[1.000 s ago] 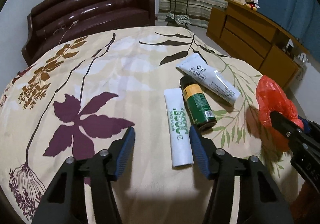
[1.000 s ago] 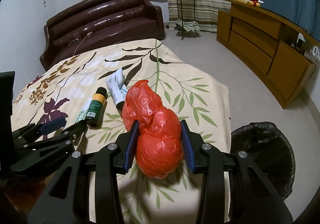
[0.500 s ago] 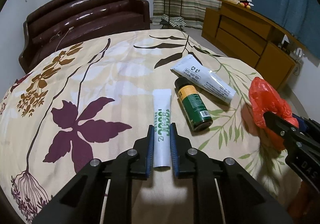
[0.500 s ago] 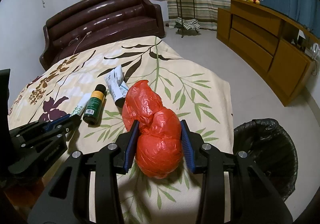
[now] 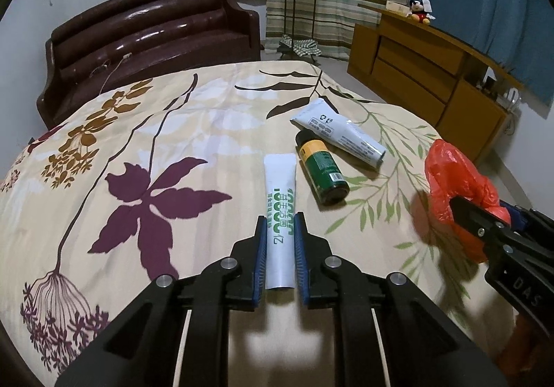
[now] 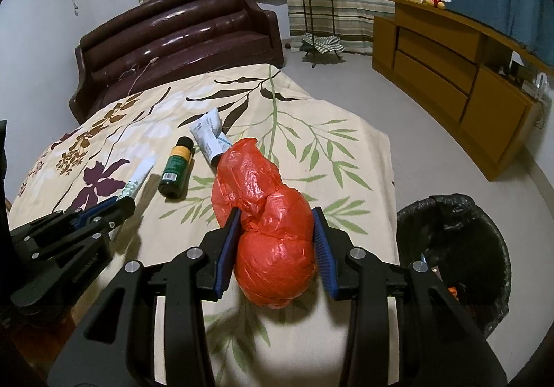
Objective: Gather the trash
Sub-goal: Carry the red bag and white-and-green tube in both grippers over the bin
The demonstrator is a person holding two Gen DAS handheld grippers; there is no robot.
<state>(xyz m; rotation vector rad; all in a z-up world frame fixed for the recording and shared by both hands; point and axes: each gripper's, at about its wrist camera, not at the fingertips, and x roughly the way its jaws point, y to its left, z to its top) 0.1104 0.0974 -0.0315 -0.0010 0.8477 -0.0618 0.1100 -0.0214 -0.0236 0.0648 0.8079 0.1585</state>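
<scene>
— What did the two claws have hold of at that moment?

— The left gripper [image 5: 280, 241] was clamped on the near end of a white tube [image 5: 279, 210] with green lettering, its blue pads pressed to both sides, the tube lying flat on the flowered bedspread [image 5: 166, 131]. The right gripper [image 6: 275, 241] was closed around a knotted red plastic bag [image 6: 270, 227], held just above the cloth.

— And what lay beyond them?

— From the left claw, at about one o'clock, a green bottle [image 5: 322, 172] with a yellow band lay on its side. Past it, also near one o'clock, a larger white tube [image 5: 337, 132] rested with its end touching the bottle's cap. Neither was gripped.

— Where was the rubbish meant to go?

— A bin [image 6: 453, 259] lined with black plastic stood on the floor beside the bed, at roughly three o'clock from the right claw. Something small and orange showed inside it; what it was could not be told.

— So how far along was the job?

— By the look of it, around the middle. Two items were in hand but not yet dropped, and two waited on the bed. The bag, nearest the bin, seemed likely to go first.
</scene>
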